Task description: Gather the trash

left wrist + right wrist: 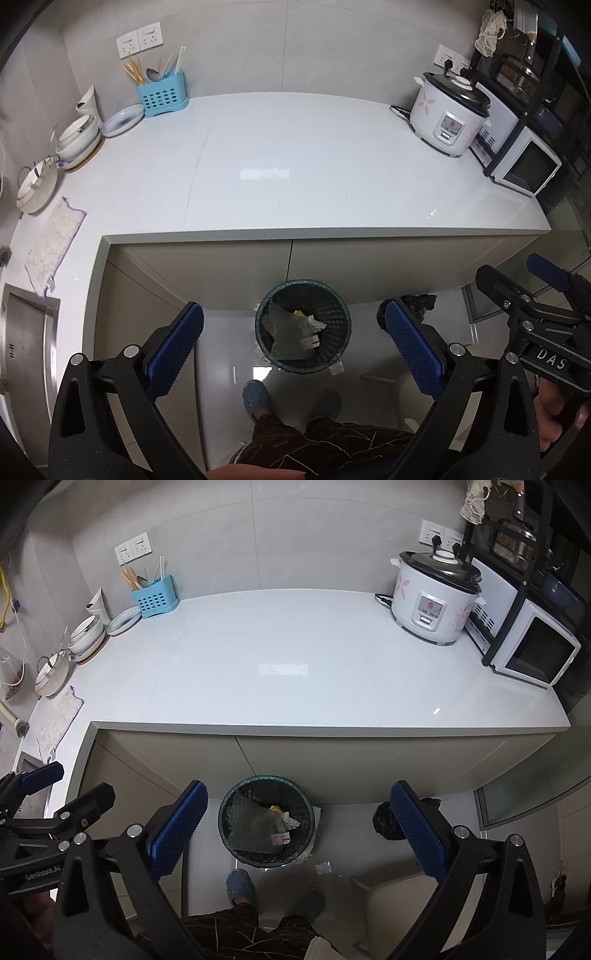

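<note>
A dark green mesh trash bin [303, 326] [266, 821] stands on the floor against the cabinet front, holding a sheet of clear plastic, crumpled paper and wrappers. My left gripper [293, 345] hangs open high above the bin with nothing between its blue pads. My right gripper [297, 829] is open too and holds nothing; it also shows at the right edge of the left wrist view. A small scrap of wrapper [323, 867] [337, 369] lies on the floor just right of the bin. A black plastic bag [388, 821] [421, 304] sits on the floor further right.
The white countertop [295, 166] carries bowls [79, 138], a blue utensil holder [162, 96], a cloth [55, 240], a rice cooker [448, 114] and a microwave [524, 166]. A sink [26, 350] is at left. A person's feet in blue slippers [240, 886] stand before the bin; a beige chair [399, 904] is at right.
</note>
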Demonstrator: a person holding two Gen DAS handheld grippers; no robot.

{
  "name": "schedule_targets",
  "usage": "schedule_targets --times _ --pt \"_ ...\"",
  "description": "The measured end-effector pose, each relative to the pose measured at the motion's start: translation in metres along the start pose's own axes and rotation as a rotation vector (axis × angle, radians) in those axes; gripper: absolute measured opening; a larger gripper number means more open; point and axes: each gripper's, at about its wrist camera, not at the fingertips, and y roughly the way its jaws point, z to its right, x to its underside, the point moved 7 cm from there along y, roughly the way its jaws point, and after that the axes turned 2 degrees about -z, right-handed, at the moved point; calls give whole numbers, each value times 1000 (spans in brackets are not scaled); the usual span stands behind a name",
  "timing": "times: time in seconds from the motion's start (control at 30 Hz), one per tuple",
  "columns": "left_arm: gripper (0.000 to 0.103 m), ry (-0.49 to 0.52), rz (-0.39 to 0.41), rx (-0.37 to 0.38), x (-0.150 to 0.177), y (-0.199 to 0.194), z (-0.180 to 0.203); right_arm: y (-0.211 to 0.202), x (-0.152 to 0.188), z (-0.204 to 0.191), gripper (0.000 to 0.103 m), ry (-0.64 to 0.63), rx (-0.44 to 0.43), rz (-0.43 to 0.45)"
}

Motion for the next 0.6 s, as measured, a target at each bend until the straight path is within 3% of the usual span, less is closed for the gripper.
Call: schedule_targets --times 0.6 --pt "97 7 1 7 -3 4 5 5 -3 0 95 -9 -5 -5"
